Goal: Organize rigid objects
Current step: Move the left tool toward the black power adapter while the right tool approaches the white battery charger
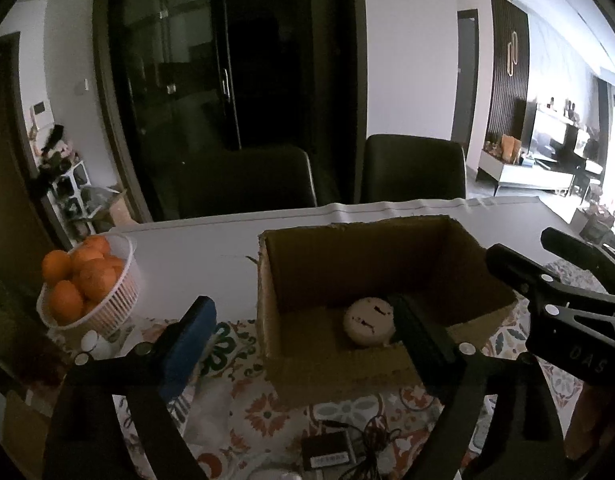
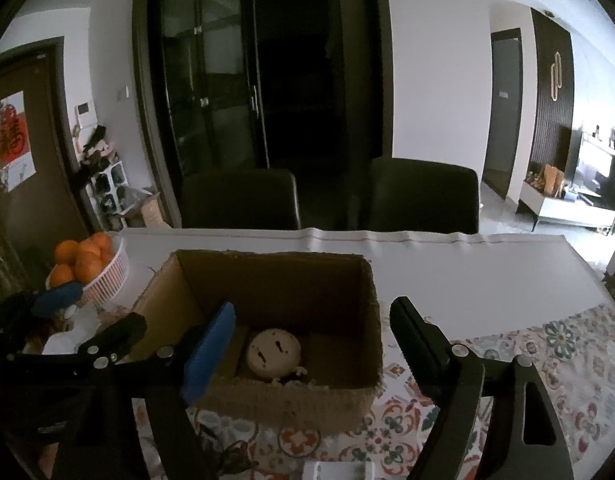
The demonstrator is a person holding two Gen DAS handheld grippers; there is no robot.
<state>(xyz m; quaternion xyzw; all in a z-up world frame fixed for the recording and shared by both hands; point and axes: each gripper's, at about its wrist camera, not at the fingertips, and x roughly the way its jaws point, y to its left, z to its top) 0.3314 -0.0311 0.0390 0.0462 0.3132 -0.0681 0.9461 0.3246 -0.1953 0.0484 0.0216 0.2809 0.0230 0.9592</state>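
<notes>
Two views, logged in turn.
Left wrist: your left gripper point(image 1: 303, 330) has its jaws apart, holding nothing; round beige disc point(image 1: 368, 322) lies on the floor of the cardboard box point(image 1: 267, 300).
Right wrist: your right gripper point(image 2: 311, 330) is spread wide over the box point(image 2: 283, 400); disc point(image 2: 273, 354) inside; basket of oranges point(image 2: 107, 276) on the left.

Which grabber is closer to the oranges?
Left. The left gripper sits beside the oranges, at the box's near left; the right gripper is farther right, over the box.
</notes>
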